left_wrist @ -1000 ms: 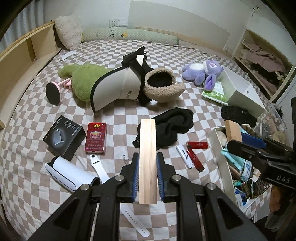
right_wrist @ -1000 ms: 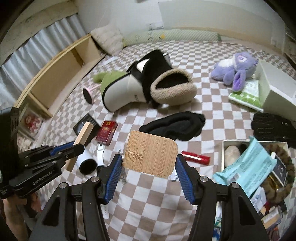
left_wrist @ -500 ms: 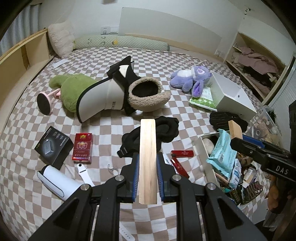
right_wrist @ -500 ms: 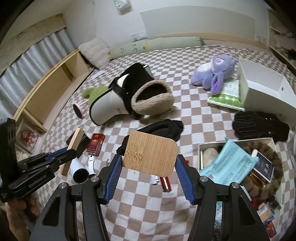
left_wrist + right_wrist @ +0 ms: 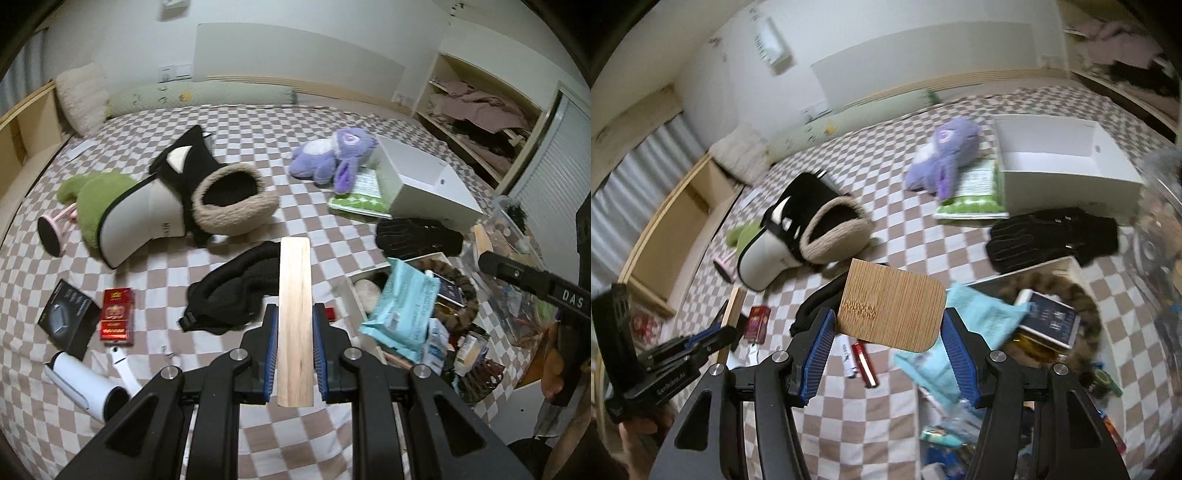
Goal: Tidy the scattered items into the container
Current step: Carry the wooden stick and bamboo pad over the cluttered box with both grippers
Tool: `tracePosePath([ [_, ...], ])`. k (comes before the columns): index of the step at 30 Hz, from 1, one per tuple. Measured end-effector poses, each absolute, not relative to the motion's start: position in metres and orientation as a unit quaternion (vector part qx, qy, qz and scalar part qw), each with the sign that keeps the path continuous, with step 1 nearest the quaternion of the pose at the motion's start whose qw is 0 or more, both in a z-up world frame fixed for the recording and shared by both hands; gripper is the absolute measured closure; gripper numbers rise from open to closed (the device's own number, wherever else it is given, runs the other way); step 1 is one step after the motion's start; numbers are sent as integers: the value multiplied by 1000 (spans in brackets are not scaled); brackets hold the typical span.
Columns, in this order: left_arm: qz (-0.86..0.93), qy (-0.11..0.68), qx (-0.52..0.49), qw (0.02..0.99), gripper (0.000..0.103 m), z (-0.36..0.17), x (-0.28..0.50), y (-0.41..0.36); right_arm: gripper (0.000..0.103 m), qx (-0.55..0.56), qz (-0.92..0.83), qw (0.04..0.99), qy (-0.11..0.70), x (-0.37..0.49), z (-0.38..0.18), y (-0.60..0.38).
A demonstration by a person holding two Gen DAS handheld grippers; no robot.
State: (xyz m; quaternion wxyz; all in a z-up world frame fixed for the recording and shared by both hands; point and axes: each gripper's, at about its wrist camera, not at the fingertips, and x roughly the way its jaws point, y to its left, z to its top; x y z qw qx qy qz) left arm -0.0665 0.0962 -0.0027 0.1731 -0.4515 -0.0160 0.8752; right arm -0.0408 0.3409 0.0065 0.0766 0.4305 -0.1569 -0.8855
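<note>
My left gripper (image 5: 294, 354) is shut on a plain wooden strip (image 5: 294, 317), held above the checkered bed. My right gripper (image 5: 888, 354) is shut on a flat bamboo board (image 5: 892, 306), held up over the bed. The container (image 5: 354, 284) is a white box at the bed's right edge, packed with a teal wipes pack (image 5: 402, 306), a furry ring and small items; it also shows in the right wrist view (image 5: 1067, 264). Scattered on the bed are a black cloth (image 5: 236, 295), a red box (image 5: 117, 314), red sticks (image 5: 864, 363), a black box (image 5: 68, 319) and a white cylinder (image 5: 81, 380).
A fur-lined white boot (image 5: 177, 214), green plush (image 5: 99, 195) and purple plush (image 5: 332, 157) lie further back. An open white box (image 5: 424, 184) and black gloves (image 5: 417, 236) lie right of centre. Wooden shelves line the left side and a cupboard the right.
Both grippers have risen and swung to the right, toward the filled box; each still holds its wooden piece. The right wrist view is now blurred by motion.
</note>
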Motion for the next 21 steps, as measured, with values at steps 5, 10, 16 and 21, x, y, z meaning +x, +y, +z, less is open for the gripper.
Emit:
tracePosePath([
  [5, 870, -6, -453, 193, 85, -4, -65, 123, 43, 430, -885, 48, -173, -31, 5, 374],
  [10, 863, 3, -457, 217, 85, -7, -61, 151, 43, 447, -878, 18, -168, -23, -6, 403],
  [16, 852, 20, -463, 244, 85, -13, -55, 185, 43, 480, -861, -14, -167, -16, -28, 434],
  [21, 844, 34, -467, 262, 85, -18, -51, 208, 43, 517, -841, -20, -157, -14, -50, 446],
])
